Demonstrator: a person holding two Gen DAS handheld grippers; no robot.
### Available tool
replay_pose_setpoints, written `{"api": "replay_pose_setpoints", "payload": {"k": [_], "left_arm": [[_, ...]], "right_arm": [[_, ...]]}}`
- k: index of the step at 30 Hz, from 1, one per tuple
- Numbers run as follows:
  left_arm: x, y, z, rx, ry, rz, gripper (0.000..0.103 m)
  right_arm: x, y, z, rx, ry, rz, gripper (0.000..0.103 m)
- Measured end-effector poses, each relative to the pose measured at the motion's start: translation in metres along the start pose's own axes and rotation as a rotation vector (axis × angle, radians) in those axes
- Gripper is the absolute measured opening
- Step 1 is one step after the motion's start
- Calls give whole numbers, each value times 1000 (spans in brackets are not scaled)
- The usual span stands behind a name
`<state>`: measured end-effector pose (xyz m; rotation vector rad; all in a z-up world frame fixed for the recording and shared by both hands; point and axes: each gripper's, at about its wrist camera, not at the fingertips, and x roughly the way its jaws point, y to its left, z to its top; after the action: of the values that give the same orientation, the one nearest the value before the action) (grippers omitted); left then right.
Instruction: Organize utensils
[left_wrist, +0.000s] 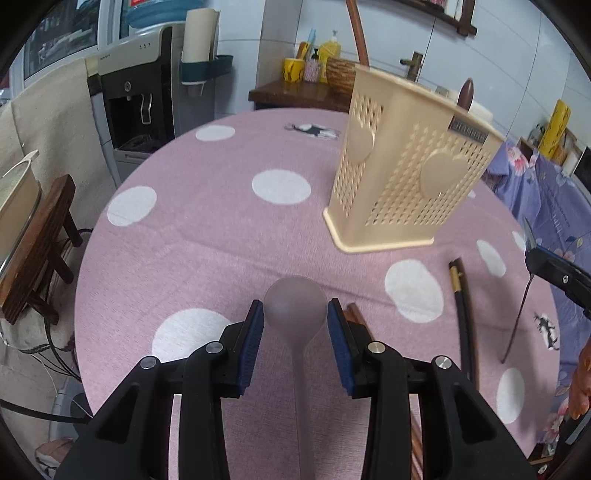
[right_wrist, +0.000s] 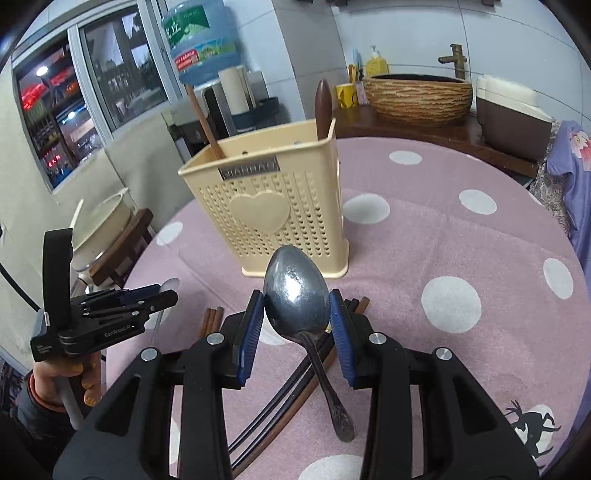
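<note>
Here the right tool (right_wrist: 296, 312) pinches a metal spoon (right_wrist: 297, 291), bowl forward, seemingly upward.

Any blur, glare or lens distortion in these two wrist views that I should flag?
Left wrist view: the translucent frosted plastic spoon between the left gripper pads looks soft and hazy, and the beige perforated utensil holder leans from fisheye bending. Right wrist view: the metal spoon in the right gripper is sharp with dull glare patches; window lights are blown out.

Both wrist views toward shared holder (left_wrist: 406, 166)
</note>
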<state>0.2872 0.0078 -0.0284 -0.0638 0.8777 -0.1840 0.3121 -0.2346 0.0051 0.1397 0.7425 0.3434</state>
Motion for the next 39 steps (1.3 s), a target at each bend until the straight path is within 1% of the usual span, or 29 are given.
{"api": "replay_pose_setpoints", "payload": {"k": [1, 2, 5, 8, 9, 12, 14, 16, 18, 19, 20, 24, 26, 28, 34, 38, 39], "left_arm": [[-4, 0, 1, -6, -9, -7, 36], [-8, 1, 3, -11, -20, -12, 36], [-24, 3, 7, -25, -65, -31, 36], [-34, 1, 9, -16, -90, -31, 36], [-34, 0, 10, -19, -93, -34, 36], [-34, -2, 9, -16, -96, -34, 36], [-34, -2, 9, -15, -96, -36, 36], [-34, -2, 8, -16, -97, -36, 36], [-36, -2, 8, -18, -101, -37, 36], [-37, -2, 8, -19, -103, -38, 36], [-38, -2, 8, -20, -107, -38, 36], [-41, -1, 9, -24, -116, -39, 36], [-42, -1, 9, -24, -119, -42, 36], [-43, -1, 8, -23, -120, -44, 36], [-43, -2, 6, -22, -116, -48, 36], [-41, -3, 6, -19, -110, -51, 36], [-41, -2, 6, -19, -110, -53, 36]], "right_arm": [[-4, 0, 1, 1, -10, 0, 34], [-7, 0, 1, 2, -15, 2, 11], [-16, -3, 1, 28, -28, 37, 10], [-12, -4, 0, 7, -19, -8, 9], [-8, -5, -1, 5, -8, -9, 9], [-1, -3, -5, -25, 7, -51, 9], [5, 1, -6, -47, 13, -49, 12], [13, 3, -4, -69, 28, -45, 19], [26, 3, -3, -66, 72, -34, 51], [30, 3, -3, -57, 75, -35, 53], [34, 5, -3, -55, 80, -44, 53], [58, 24, -11, -86, 154, -102, 53], [68, 35, -14, -119, 174, -131, 53], [81, 41, -15, -122, 190, -174, 53], [115, 28, -8, -54, 211, -219, 53], [128, 26, -11, -47, 249, -227, 54], [127, 29, -13, -59, 243, -236, 53]]}}
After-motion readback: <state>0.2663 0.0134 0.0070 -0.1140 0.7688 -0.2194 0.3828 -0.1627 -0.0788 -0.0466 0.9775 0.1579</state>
